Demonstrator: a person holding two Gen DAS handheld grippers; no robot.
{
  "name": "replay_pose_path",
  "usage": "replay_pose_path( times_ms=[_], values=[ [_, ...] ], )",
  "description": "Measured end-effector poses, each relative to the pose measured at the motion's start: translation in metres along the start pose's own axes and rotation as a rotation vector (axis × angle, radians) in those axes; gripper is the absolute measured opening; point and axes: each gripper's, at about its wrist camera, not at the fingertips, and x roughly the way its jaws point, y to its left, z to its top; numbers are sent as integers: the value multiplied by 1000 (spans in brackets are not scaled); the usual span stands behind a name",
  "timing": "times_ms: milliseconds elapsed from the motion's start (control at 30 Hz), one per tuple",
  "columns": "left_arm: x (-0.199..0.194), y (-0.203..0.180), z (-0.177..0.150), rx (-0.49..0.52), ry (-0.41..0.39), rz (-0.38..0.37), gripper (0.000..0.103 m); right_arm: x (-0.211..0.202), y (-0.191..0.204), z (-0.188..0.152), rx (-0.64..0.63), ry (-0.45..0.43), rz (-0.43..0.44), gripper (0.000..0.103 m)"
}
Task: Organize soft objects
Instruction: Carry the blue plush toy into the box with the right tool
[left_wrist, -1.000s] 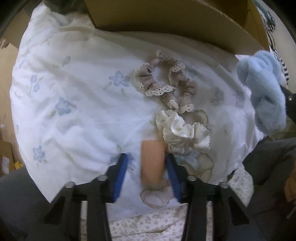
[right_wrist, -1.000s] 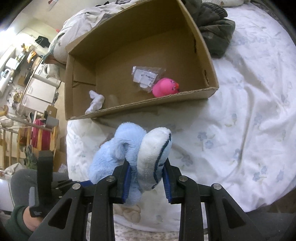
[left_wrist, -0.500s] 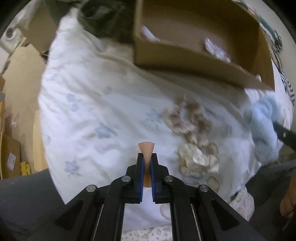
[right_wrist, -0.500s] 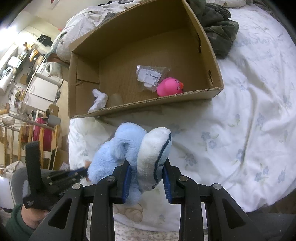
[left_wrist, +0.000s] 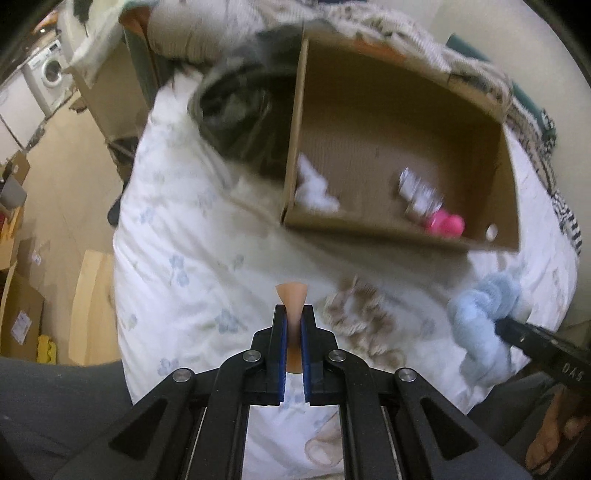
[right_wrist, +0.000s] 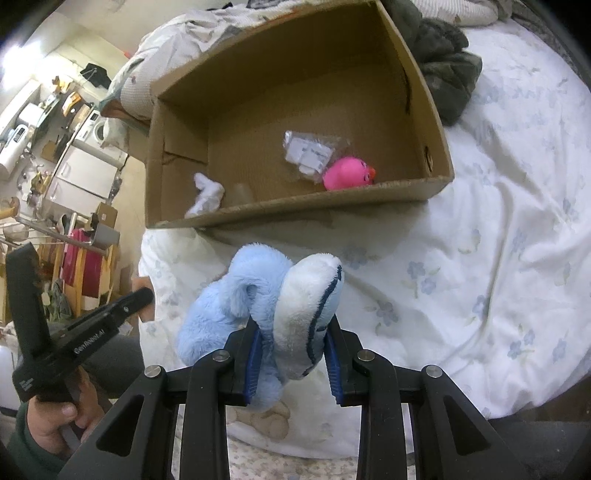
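Peach sponge (left_wrist: 291, 295) pinched flat inside the closed left gripper (left_wrist: 293, 314).

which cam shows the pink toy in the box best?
Right wrist: the pink toy is sharp, resting on the cardboard box floor beside a clear packet. Left wrist shows it only as a motion-blurred pink blob by the near wall.

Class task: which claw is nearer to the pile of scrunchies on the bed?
Left. The left claw, shut on a peach sponge, sits right beside the scrunchies. The right claw, gripping the blue plush toy, is farther off.
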Motion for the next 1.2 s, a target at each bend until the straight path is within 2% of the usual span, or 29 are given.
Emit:
replay_pose_path(
  times_ms=[167,367,633,933,1200],
  values=[
    [-28,-6,11,23,-101,1,6,-24,9,9,-11,-87,6,32],
    [-49,-18,38,36,-133,-55,6,-50,25,34,-32,-172,32,32],
    [-60,-40,88,77,-187,-81,6,-60,36,79,-74,-220,18,32],
    [-30,-59,132,112,-198,-79,6,-40,23,127,-83,-246,-51,32],
    [30,-56,128,84,-113,-114,6,8,-2,126,-33,-165,-58,32]
  ],
)
